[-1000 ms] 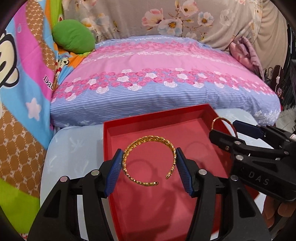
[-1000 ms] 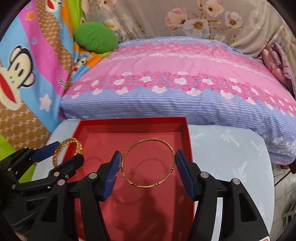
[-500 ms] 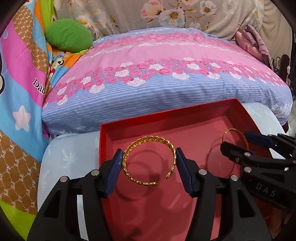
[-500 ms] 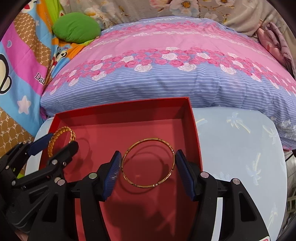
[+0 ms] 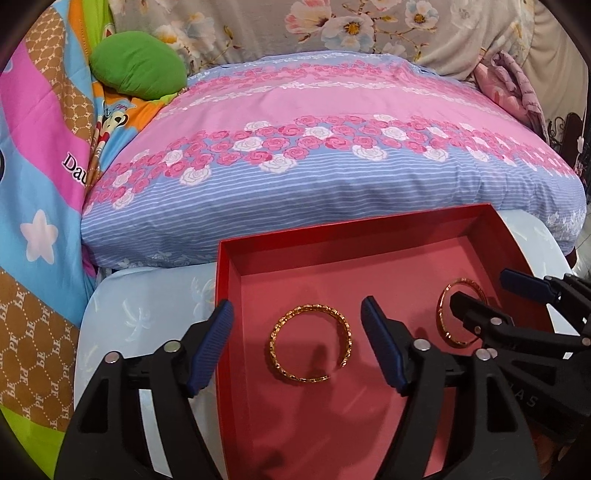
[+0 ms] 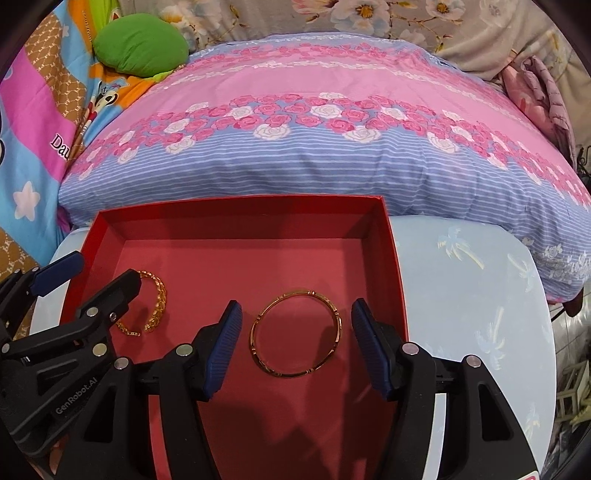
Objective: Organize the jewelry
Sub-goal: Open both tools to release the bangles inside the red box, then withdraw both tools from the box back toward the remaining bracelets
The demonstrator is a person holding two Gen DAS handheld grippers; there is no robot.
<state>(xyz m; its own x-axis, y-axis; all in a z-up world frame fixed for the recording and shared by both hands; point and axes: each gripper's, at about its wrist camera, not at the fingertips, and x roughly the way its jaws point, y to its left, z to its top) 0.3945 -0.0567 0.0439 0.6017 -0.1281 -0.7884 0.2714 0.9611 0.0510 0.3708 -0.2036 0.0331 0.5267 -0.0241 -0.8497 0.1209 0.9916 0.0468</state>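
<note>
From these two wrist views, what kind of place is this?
Most likely a bedroom or living room at home: a rose-print pillow lies against a floral-covered backrest, with a cartoon blanket at the left. The red box with the bangles sits on a small pale blue table.

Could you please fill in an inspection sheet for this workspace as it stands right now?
Surface: pale blue round table with palm print, carrying the box.
Job's things: open braided gold cuff bangle and closed thin gold ring bangle, both lying flat inside the shallow red cardboard box.
Clutter: nothing seen.
Tongs: left tongs open around the cuff; right tongs open around the ring bangle; neither touching.
Cables: nothing seen.
Surroundings: pink-and-blue rose-print pillow, green cushion.
</note>
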